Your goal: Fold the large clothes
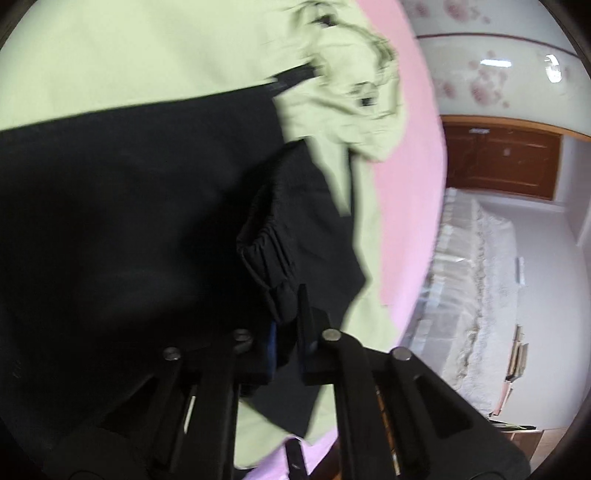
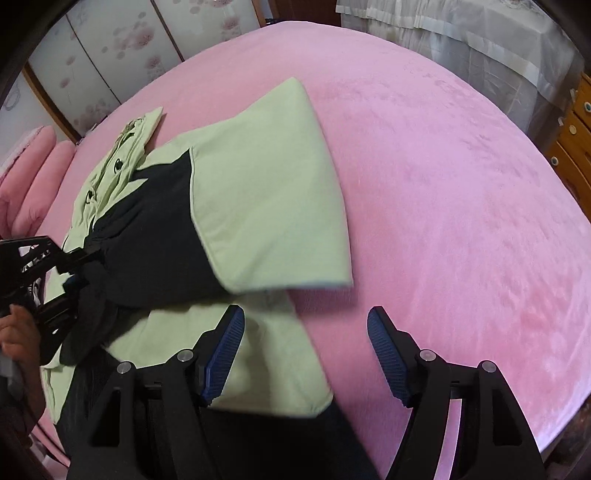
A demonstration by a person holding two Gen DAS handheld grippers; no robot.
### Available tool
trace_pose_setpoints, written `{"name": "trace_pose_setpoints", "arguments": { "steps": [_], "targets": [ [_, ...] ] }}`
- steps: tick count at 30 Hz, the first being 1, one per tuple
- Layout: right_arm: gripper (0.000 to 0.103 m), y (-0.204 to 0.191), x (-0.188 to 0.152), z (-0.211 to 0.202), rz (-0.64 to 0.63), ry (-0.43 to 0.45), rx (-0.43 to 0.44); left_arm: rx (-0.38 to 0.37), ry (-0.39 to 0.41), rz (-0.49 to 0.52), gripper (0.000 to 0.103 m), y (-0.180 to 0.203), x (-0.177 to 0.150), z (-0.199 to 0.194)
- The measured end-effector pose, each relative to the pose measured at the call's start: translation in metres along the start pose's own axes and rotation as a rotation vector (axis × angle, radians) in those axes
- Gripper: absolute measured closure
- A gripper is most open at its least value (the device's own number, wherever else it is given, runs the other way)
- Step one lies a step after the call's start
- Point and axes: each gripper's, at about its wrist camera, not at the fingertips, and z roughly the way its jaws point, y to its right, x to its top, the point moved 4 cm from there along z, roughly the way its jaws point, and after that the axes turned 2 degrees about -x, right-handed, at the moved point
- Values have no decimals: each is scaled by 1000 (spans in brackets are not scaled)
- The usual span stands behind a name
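A large light-green and black jacket (image 2: 266,184) lies partly folded on the pink bed (image 2: 443,166). One green panel is laid over its black middle. My left gripper (image 1: 286,332) is shut on the gathered black sleeve cuff (image 1: 266,251). In the right wrist view that left gripper (image 2: 79,266) is at the garment's left edge, with a hand (image 2: 18,332) holding it. My right gripper (image 2: 306,354) is open above the jacket's near edge. Its left finger is over green cloth, its right finger over bare bedspread, and nothing is between the pads. The crumpled hood (image 1: 354,85) lies at the far end.
Pink pillows (image 2: 33,177) sit at the bed's left end. Flower-patterned sliding doors (image 2: 110,44) stand behind it. White lace-covered furniture (image 2: 461,29) and a wooden drawer chest (image 2: 576,129) stand past the far right edge. Bare pink bedspread spreads to the jacket's right.
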Motion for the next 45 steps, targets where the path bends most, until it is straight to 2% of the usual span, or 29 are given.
{"name": "trace_pose_setpoints", "arguments": {
  "steps": [2, 4, 7, 10, 14, 18, 22, 25, 27, 28, 30, 33, 34, 38, 40, 42, 45],
  "targets": [
    [33, 2, 8, 4, -13, 6, 20, -92, 59, 36, 101, 31, -1, -12],
    [33, 3, 16, 9, -12, 8, 55, -146, 90, 74, 101, 61, 0, -19],
    [33, -2, 23, 17, -38, -1, 89, -262, 92, 128, 102, 103, 7, -28],
    [33, -1, 32, 17, -16, 28, 100, -366, 127, 180, 102, 139, 17, -45],
    [33, -2, 48, 21, -11, 45, 122, -433, 218, 236, 102, 169, 37, -81],
    [33, -9, 58, 24, -76, 57, 145, -422, 295, 263, 102, 162, 53, -122],
    [33, -16, 62, 22, -154, 88, 136, -355, 376, 259, 102, 135, 74, -158],
    [35, -14, 61, 14, -165, 116, 150, -282, 415, 208, 102, 96, 91, -182],
    [52, -14, 60, 7, -182, 139, 174, -191, 422, 196, 102, 74, 98, -187],
    [58, -13, 56, 2, -194, 144, 176, -143, 416, 196, 102, 62, 99, -188],
    [79, -19, 57, 2, -231, 146, 182, -69, 398, 191, 102, 42, 99, -185],
    [82, -26, 51, -1, -250, 136, 185, 53, 364, 182, 102, 8, 95, -173],
    [83, -39, 50, 4, -246, 122, 186, 82, 356, 179, 102, 0, 94, -170],
    [85, -26, 50, 25, -153, 32, 130, 180, 317, 111, 102, -47, 88, -158],
    [85, -14, 47, 39, -69, -28, 139, 286, 287, 152, 102, -56, 82, -148],
    [85, -9, 47, 50, -16, -62, 145, 349, 258, 182, 102, -65, 82, -132],
    [85, -10, 47, 58, -4, -88, 135, 412, 239, 214, 102, -73, 89, -117]
  ]
}}
